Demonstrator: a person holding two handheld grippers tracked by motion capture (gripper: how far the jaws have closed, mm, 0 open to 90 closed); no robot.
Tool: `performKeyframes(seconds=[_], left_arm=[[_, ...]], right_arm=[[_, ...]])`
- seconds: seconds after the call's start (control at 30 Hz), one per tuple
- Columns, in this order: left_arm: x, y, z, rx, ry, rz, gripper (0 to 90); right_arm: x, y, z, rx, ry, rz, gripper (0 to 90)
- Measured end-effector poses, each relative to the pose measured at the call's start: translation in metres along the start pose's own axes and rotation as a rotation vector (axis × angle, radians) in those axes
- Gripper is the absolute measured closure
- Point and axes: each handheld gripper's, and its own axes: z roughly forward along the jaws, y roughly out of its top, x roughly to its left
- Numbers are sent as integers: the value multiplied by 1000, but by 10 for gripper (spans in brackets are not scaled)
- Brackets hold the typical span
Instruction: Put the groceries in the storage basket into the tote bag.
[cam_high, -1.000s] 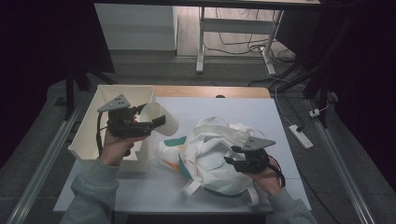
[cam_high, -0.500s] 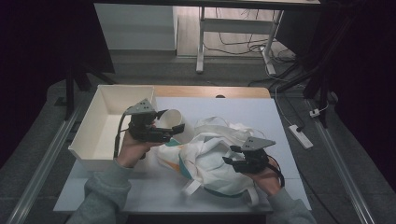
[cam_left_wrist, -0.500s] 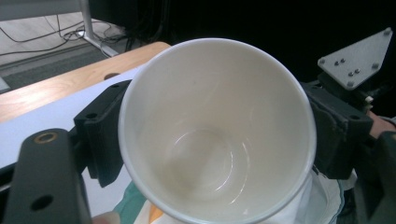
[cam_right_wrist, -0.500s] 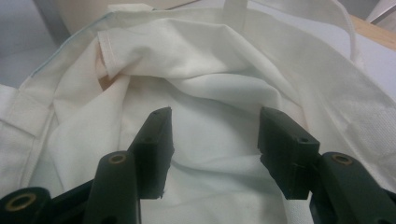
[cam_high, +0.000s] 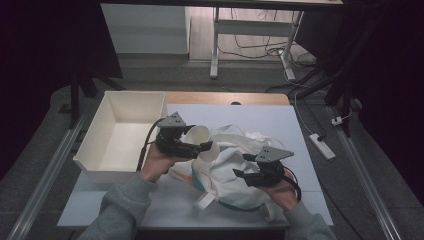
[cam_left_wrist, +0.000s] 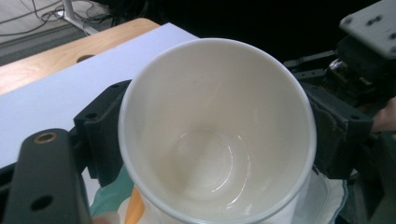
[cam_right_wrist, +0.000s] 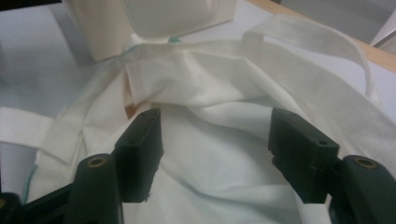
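One white paper cup (cam_high: 202, 137) clamped in left claw (cam_high: 200, 148), moved from over white rectangular bin (cam_high: 116, 135) to above white cloth tote bag (cam_high: 227, 165). Right claw (cam_high: 239, 175) wide open, empty, on bag ahead of it. Likely bagging next.

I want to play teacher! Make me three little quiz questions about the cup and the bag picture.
1. True or false: the white cup has something inside it.
2. What is the left gripper holding: A) a spoon, B) the white cup, C) a cable?
3. What lies under the right gripper, whose jaws stand apart?

Key:
1. False. The left gripper view looks into the cup and it is empty.
2. B. Its jaws sit on either side of the cup.
3. The white cloth bag, crumpled on the table beside the white bin.
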Motion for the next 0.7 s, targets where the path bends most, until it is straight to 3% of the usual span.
performKeyframes(seconds=[0.23, 0.7], left_arm=[[-5, -1, 21, 49, -17, 16, 195], [-13, -2, 35, 78, -38, 34, 195]], right_arm=[[8, 14, 1, -37, -4, -19, 236], [21, 36, 19, -67, -12, -44, 137]])
